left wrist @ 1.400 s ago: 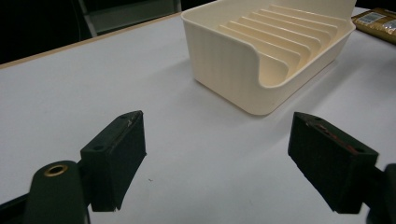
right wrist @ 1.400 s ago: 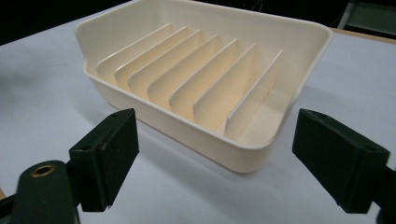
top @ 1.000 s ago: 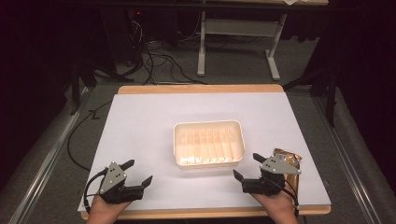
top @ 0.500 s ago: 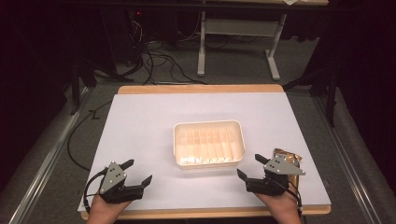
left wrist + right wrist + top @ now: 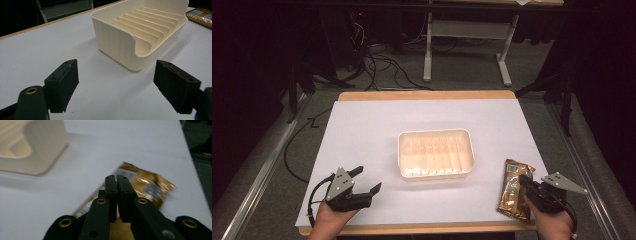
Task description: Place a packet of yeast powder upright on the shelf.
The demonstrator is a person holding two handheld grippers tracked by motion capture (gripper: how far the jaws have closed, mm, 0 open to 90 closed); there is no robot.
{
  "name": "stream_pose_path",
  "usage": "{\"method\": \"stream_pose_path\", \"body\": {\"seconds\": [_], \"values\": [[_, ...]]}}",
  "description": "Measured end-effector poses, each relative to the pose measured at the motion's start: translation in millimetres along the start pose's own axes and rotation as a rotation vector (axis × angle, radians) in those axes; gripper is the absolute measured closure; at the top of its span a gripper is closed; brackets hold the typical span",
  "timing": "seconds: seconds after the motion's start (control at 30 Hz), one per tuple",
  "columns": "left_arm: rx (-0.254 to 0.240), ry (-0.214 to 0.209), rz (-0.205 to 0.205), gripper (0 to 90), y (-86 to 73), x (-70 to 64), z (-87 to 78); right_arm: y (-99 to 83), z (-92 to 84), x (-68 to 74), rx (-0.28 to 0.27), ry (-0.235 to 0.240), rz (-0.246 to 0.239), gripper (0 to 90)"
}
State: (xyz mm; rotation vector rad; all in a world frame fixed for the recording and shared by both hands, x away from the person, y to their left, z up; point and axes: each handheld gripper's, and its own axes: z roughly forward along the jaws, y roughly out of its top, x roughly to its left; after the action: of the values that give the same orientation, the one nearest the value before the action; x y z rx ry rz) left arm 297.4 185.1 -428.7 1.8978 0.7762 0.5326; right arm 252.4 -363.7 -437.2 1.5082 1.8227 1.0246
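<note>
We look down on a white surface [image 5: 377, 130] with a cream tray [image 5: 436, 154] near its middle; the tray is empty, and its floor is ribbed with upright dividers running across it. To the right of the tray, close to the surface's right edge and apart from the tray, lies a gold packet [image 5: 513, 187], long side running away from us, with a pale label near its far end. The left gripper [image 5: 363, 181] sits at the near left of the surface, well apart from the tray, held in a hand [image 5: 328, 222] that comes in from the bottom edge; its jaws stand wide apart with nothing between them, and in the left gripper view we see them aimed at the tray's near rounded corner, the packet showing just past the tray's far end. The right gripper [image 5: 526, 180] is at the near right, over the near half of the packet, its grey plate sticking out past the surface's edge. In the right gripper view its jaws are pressed together with no visible gap, their tips over the packet; the picture is blurred there, so we cannot tell whether they touch the wrapper or pinch any of it, though they seem to hold nothing.
</note>
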Motion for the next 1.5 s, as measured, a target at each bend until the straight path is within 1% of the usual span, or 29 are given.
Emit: {"method": "stream_pose_path", "body": {"seconds": [0.03, 0.1, 0.13, 0.17, 0.2, 0.23, 0.27, 0.3, 0.33, 0.37, 0.4, 0.47, 0.5, 0.57, 0.6, 0.63, 0.77, 0.8, 0.93, 1.0, 1.1, 1.2, 1.37, 1.5], "values": [[0.002, -0.005, 0.004, 20.5, 0.9, -0.4, 1.4, -3.5, -1.1, -6.6, 0.015, -0.023, 0.011, 90.0], [-0.001, -0.013, 0.006, 20.5, 2.3, -1.4, 4.2, -10.2, -2.4, -19.4, 0.045, -0.052, 0.046, 90.0], [-0.001, -0.013, 0.006, 20.6, 2.3, -1.4, 4.2, -13.1, -2.7, -24.7, 0.058, -0.06, 0.069, 90.0], [0.0, -0.017, 0.008, 20.6, 2.8, -1.6, 5.4, -13.1, -2.7, -24.7, 0.058, -0.06, 0.069, 90.0], [0.001, -0.02, 0.01, 20.6, 3.2, -1.8, 7.0, -15.9, -2.5, -29.3, 0.073, -0.067, 0.081, 90.0], [0.004, -0.025, 0.012, 20.7, 3.6, -2.2, 8.5, -21.7, 0.4, -36.9, 0.123, -0.074, 0.117, 90.0], [0.004, -0.025, 0.012, 20.7, 3.6, -2.2, 8.5, -21.7, 0.4, -36.9, 0.123, -0.074, 0.117, 90.0], [0.004, -0.026, 0.017, 20.7, 3.7, -2.7, 9.0, -25.9, 4.3, -40.9, 0.161, -0.076, 0.135, 90.0], [0.004, -0.026, 0.018, 20.7, 3.6, -2.8, 9.0, -27.6, 6.4, -42.2, 0.184, -0.072, 0.149, 90.0], [0.004, -0.026, 0.018, 20.7, 3.6, -2.8, 9.0, -27.6, 6.4, -42.2, 0.184, -0.072, 0.149, 90.0], [0.006, -0.025, 0.02, 20.8, 3.5, -2.6, 8.1, -29.6, 11.2, -42.2, 0.212, -0.049, 0.148, 90.0], [0.003, -0.023, 0.016, 20.8, 3.2, -1.8, 7.1, -28.2, 13.6, -39.4, 0.211, -0.026, 0.14, 90.0], [0.003, -0.023, 0.016, 20.8, 3.2, -1.8, 7.1, -28.2, 13.6, -39.4, 0.211, -0.026, 0.14, 90.0], [0.004, -0.019, 0.016, 20.9, 2.7, -1.6, 6.3, -27.0, 16.4, -34.3, 0.213, 0.005, 0.119, 90.0], [0.006, -0.018, 0.017, 20.9, 2.5, -1.6, 5.8, -25.1, 19.9, -27.2, 0.222, 0.039, 0.097, 90.0], [0.007, -0.018, 0.017, 20.9, 2.2, -1.8, 5.5, -25.1, 19.9, -27.2, 0.222, 0.039, 0.097, 90.0], [0.007, -0.01, 0.017, 20.9, 1.2, -2.0, 3.7, -20.1, 28.7, -9.6, 0.243, 0.093, 0.034, 90.0], [0.01, -0.009, 0.016, 20.9, 0.8, -2.0, 3.1, -20.1, 28.7, -9.6, 0.243, 0.093, 0.034, 90.0], [0.009, 0.0, 0.01, 20.9, -1.3, -0.6, -0.7, -16.5, 34.6, -0.3, 0.247, 0.125, 0.002, 90.0], [0.007, 0.006, 0.006, 21.1, -2.2, 0.1, -2.8, -14.3, 37.8, 3.8, 0.251, 0.134, -0.01, 90.0], [0.003, 0.012, 0.0, 21.1, -2.8, 1.0, -4.8, -13.7, 38.3, 4.5, 0.253, 0.132, -0.016, 90.0], [0.001, 0.01, 0.0, 21.1, -1.9, 1.2, -3.9, -15.8, 33.8, 2.3, 0.244, 0.132, -0.005, 90.0], [-0.003, -0.002, 0.003, 21.1, 2.5, -0.8, 4.0, -20.4, 25.8, 1.7, 0.252, 0.131, 0.003, 90.0], [-0.001, -0.018, 0.014, 21.2, 7.4, -3.5, 14.7, -26.8, 14.8, 2.9, 0.25, 0.137, 0.004, 90.0]]}}
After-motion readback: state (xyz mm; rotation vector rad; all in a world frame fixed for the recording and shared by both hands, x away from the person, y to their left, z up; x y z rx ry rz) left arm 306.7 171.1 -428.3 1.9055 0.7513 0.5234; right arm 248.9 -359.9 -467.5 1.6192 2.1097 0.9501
